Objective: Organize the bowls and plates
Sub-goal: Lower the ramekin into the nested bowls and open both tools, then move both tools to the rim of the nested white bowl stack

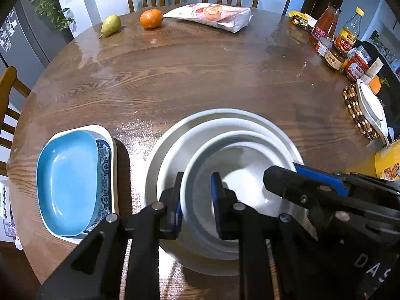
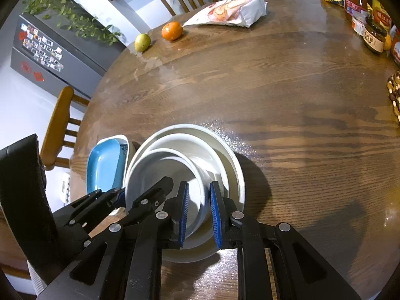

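**Inspector:** Report the position of the crockery.

**Assistant:** Three white bowls sit nested at lower centre of the round wooden table (image 1: 200, 75): the outer bowl (image 1: 160, 150), the middle bowl (image 1: 175, 160) and the inner bowl (image 1: 245, 175). Just left of them, a blue dish (image 1: 67, 180) lies inside a white dish with a blue-patterned interior (image 1: 113, 175). The two stacks stand near each other but apart.

**Inspector:** Left gripper?

**Assistant:** The left gripper (image 1: 197, 200) points down at the inner bowl's left rim. Its jaws stand narrow, one finger outside the rim and one inside. The outer pad is against the rim; the inner pad stands clear of the wall. No hold is noted.

**Inspector:** Right gripper?

**Assistant:** The right gripper (image 2: 200, 212) straddles the same bowl's right rim, jaws narrow. Whether its pads press on the rim cannot be told from either view.

**Inspector:** Other items?

**Assistant:** At the far edge, upper left of the left wrist frame, a pear (image 1: 110, 25) and an orange (image 1: 151, 18); a food bag (image 1: 212, 16) lies at top centre. Jars and bottles (image 1: 340, 42) stand at the right edge, well apart from the bowls.
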Tool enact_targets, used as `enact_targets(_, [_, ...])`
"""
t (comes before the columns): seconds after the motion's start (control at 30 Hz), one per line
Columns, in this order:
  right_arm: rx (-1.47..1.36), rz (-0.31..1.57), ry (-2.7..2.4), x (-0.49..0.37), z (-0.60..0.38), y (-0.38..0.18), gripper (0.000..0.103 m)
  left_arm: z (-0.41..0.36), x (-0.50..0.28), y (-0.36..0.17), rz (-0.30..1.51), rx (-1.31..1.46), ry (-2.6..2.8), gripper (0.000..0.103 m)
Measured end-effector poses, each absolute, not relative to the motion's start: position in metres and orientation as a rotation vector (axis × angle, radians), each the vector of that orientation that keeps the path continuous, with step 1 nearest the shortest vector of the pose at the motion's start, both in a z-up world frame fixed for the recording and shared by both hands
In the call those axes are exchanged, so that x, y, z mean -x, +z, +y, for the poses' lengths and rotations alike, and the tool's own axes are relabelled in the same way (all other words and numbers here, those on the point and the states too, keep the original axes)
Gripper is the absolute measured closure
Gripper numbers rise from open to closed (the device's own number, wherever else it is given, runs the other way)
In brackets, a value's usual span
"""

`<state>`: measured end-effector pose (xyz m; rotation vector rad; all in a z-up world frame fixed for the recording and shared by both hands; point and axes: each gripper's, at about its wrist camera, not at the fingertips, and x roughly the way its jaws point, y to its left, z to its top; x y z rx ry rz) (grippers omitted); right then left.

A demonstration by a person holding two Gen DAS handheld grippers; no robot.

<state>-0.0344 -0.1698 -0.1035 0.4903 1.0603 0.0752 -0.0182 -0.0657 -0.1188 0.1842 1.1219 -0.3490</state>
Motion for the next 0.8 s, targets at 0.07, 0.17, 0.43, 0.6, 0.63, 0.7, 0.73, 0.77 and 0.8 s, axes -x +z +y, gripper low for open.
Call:
enact_targets(0.07, [-0.491,1.054,0.077,0.035,-0.17,-0.101,0.084,-0.065,0.019,-0.116,1.113,-0.183,-0.347,0.079])
enact_targets(0.17, [-0.502,1.041,0.087,0.036,-0.171,-0.096,0.084,-0.065,0.02,-0.109,1.091,-0.179,-0.349,0.075])
enact_targets(0.43, [-0.511,1.009,0.079,0.04,-0.173,-0.085,0.083,-0.063,0.023,-0.093,1.034,-0.18,-0.342,0.062])
enact_targets(0.6, [-0.519,0.989,0.079,0.044,-0.176,-0.077,0.073,-0.062,0.026,-0.087,1.018,-0.177,-0.341,0.059])
enact_targets(0.63, [-0.52,0.985,0.079,0.044,-0.177,-0.076,0.071,-0.062,0.026,-0.086,1.014,-0.176,-0.341,0.054])
enact_targets(0.7, [-0.525,0.969,0.085,0.046,-0.179,-0.072,0.061,-0.06,0.028,-0.081,1.001,-0.171,-0.338,0.047])
enact_targets(0.73, [-0.525,0.962,0.087,0.047,-0.18,-0.069,0.058,-0.06,0.028,-0.08,0.996,-0.169,-0.337,0.044])
enact_targets(0.77, [-0.523,0.956,0.087,0.048,-0.18,-0.067,0.054,-0.059,0.029,-0.078,0.991,-0.166,-0.336,0.043])
enact_targets(0.8, [-0.52,0.949,0.087,0.049,-0.18,-0.065,0.051,-0.057,0.03,-0.076,0.986,-0.163,-0.334,0.04])
